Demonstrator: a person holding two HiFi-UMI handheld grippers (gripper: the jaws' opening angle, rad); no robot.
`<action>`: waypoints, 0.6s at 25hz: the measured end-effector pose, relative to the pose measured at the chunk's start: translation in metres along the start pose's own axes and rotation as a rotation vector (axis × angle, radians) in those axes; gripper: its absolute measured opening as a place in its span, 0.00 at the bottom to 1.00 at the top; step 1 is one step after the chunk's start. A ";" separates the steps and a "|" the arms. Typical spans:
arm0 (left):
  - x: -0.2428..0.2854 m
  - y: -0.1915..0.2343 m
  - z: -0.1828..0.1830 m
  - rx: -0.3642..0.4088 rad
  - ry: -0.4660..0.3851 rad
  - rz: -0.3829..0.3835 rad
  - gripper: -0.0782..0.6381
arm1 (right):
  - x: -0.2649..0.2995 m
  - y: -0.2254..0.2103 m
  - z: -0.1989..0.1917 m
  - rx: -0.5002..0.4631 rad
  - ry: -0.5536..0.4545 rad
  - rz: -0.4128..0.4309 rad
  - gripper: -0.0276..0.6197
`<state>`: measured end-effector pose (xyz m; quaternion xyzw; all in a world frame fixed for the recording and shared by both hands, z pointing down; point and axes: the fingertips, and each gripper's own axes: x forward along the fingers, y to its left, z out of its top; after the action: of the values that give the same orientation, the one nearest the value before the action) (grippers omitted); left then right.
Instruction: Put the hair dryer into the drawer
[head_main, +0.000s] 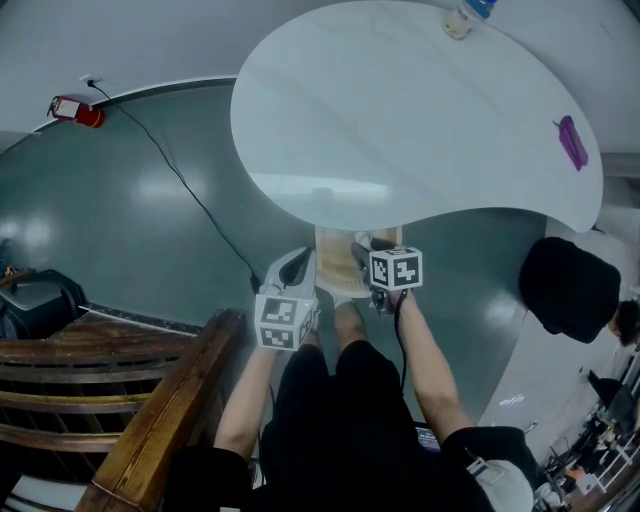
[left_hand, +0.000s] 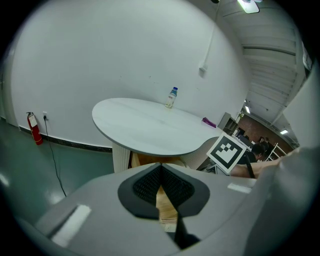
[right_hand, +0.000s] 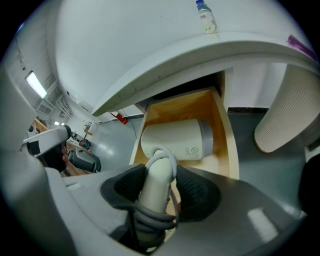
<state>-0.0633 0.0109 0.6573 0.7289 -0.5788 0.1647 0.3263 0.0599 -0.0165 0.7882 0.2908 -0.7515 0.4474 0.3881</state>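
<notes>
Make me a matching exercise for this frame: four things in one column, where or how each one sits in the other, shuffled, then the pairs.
1. hair dryer
2. bottle
3. fire extinguisher
4. purple object

A. upright at the far edge of the table
B. low against the wall
C. handle clamped in the right gripper, body at the open drawer
D. lying flat on the tabletop

Pairs: 1-C, 2-A, 3-B, 4-D
</notes>
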 end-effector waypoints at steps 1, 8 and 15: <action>0.001 0.000 -0.001 -0.001 0.003 0.000 0.12 | 0.002 0.000 -0.001 0.002 0.012 0.000 0.36; 0.003 0.000 -0.003 -0.018 0.015 -0.009 0.12 | 0.015 -0.003 -0.009 0.010 0.087 -0.016 0.36; 0.008 0.002 -0.008 -0.026 0.031 -0.009 0.12 | 0.024 -0.007 -0.014 0.048 0.158 -0.024 0.36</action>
<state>-0.0617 0.0097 0.6684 0.7246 -0.5725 0.1670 0.3454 0.0576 -0.0091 0.8161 0.2728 -0.7041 0.4821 0.4443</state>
